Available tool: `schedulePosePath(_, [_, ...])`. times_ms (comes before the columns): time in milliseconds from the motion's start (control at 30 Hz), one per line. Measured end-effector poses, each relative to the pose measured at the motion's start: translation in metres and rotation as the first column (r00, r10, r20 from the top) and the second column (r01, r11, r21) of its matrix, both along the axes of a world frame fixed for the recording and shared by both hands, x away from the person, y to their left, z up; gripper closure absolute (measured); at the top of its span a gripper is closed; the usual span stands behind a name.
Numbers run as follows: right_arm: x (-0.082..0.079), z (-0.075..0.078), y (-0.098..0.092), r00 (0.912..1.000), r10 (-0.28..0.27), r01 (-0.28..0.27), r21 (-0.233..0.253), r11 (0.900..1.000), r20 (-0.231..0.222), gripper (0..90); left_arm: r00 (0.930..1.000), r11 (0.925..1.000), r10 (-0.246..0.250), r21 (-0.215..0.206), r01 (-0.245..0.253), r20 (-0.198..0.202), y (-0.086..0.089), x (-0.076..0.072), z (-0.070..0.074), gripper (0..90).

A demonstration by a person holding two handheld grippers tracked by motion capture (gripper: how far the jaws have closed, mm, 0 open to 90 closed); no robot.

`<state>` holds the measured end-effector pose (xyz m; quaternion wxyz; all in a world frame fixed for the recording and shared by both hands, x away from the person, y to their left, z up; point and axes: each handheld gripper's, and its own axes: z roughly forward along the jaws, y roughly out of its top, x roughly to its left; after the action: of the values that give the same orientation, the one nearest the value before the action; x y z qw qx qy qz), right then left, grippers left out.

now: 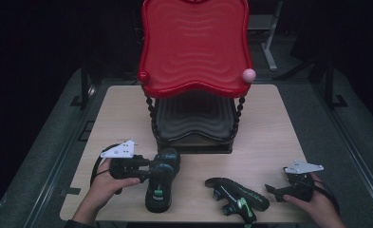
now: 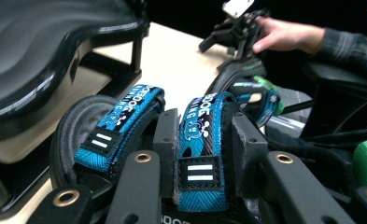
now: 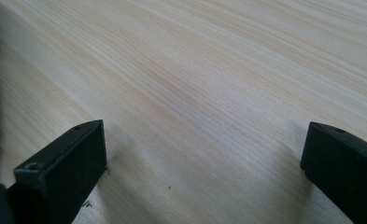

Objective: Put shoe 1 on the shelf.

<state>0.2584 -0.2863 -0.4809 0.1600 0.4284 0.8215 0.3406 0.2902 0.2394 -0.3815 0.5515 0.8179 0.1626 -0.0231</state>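
Altogether two shoes: left tongs grip one, other lies free.

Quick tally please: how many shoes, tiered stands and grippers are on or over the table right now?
Shoes: 2, one clamped in the left gripper, the other lying on its side.
Tiered stands: 1, red tray over black tray.
Grippers: 2, the right gripper with jaws spread.
Total: 5

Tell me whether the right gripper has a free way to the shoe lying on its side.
Probably yes. The right gripper is open over bare table, and the tipped shoe lies just beside it with nothing between them.
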Motion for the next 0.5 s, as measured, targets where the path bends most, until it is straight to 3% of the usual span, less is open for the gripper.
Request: schedulePosePath(500, [0.000, 0.000, 0.000, 1.0000, 0.000, 0.000, 0.000, 1.000, 0.000, 0.0, 0.9991, 0.9989, -0.033, -0.033, 0.034, 0.025, -0.007, 0.001, 0.038, 67.1])
